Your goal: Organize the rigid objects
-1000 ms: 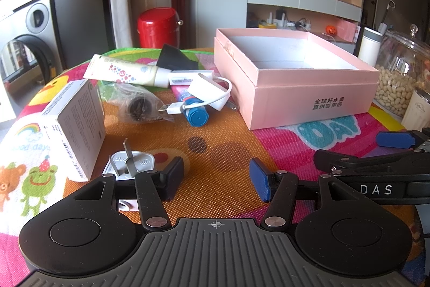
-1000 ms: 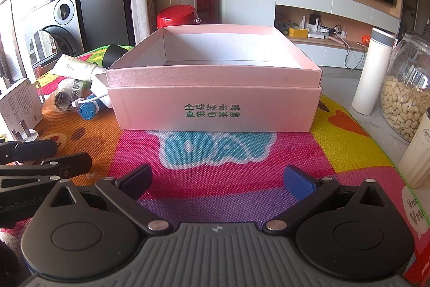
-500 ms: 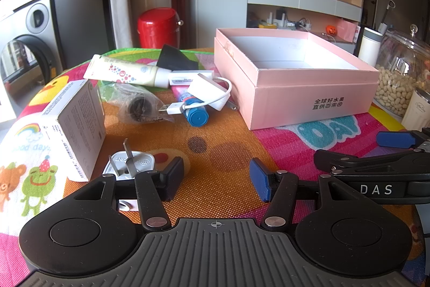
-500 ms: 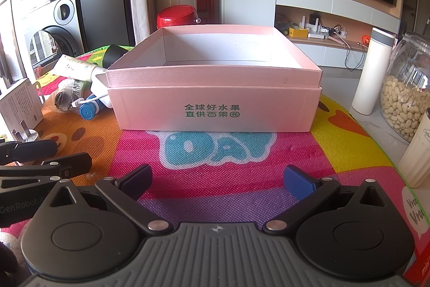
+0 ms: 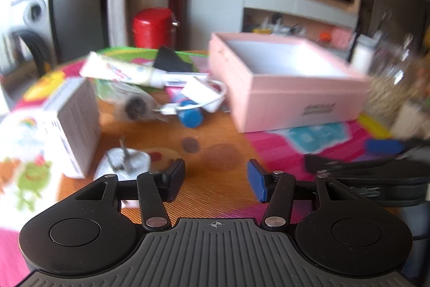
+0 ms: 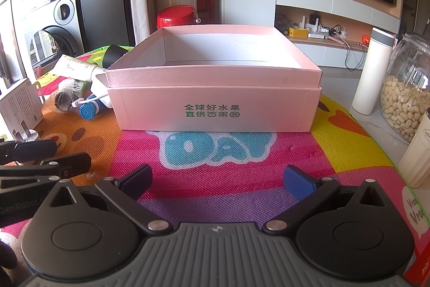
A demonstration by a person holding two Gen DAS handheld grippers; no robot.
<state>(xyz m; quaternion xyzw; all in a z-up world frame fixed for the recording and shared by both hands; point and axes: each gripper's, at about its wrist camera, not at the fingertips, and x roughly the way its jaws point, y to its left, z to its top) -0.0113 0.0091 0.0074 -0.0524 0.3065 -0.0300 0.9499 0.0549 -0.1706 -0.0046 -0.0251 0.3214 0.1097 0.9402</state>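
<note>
An empty pink cardboard box stands on the colourful mat, straight ahead of my right gripper, which is open and holds nothing. Left of the box lie a white tube, a blue-capped bottle, a white charger with cable, a plastic-wrapped item, a white carton and a white plug. My left gripper hovers low over the orange part of the mat, just right of the plug. Its jaws are closing with nothing between them. The left wrist view is blurred.
A glass jar of peanuts, a white flask and a cream cup stand at the right edge. A red pot sits behind the box. The left gripper shows at the left of the right wrist view.
The left gripper's jaws have narrowed a little, and its view has tilted and blurred with motion. The right gripper and the box have not moved.
</note>
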